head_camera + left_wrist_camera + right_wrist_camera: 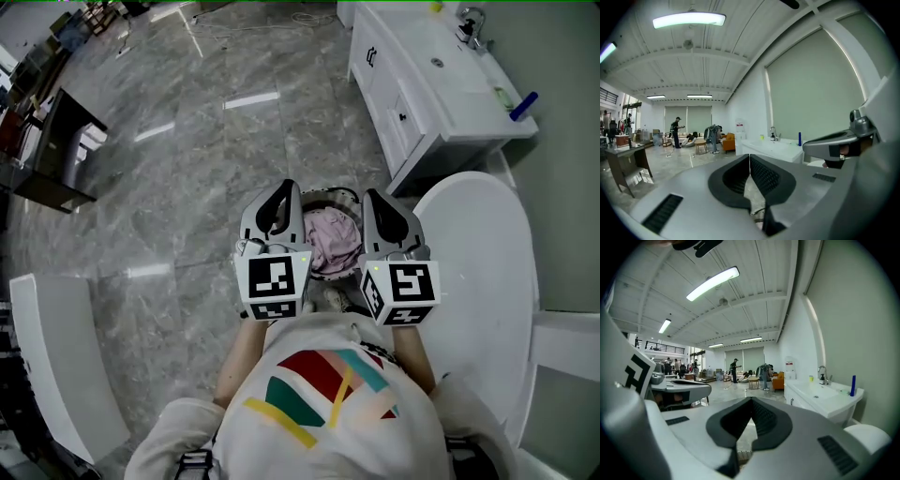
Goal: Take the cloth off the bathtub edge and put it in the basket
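Overhead, grey marble floor (187,169) is spreading across the room, with a white bathtub (478,272) lying at the right and a sink cabinet (422,84) standing beyond it. A person in a white top (328,412) is holding two claws side by side before the chest. Beneath and between them, a round basket (328,194) is sitting on the floor beside the bathtub, the pink cloth (336,242) lying crumpled inside it. The left claw (749,158) is showing its jaws fully together, gripping nothing; the right claw (751,401) is likewise closed tip to tip, empty.
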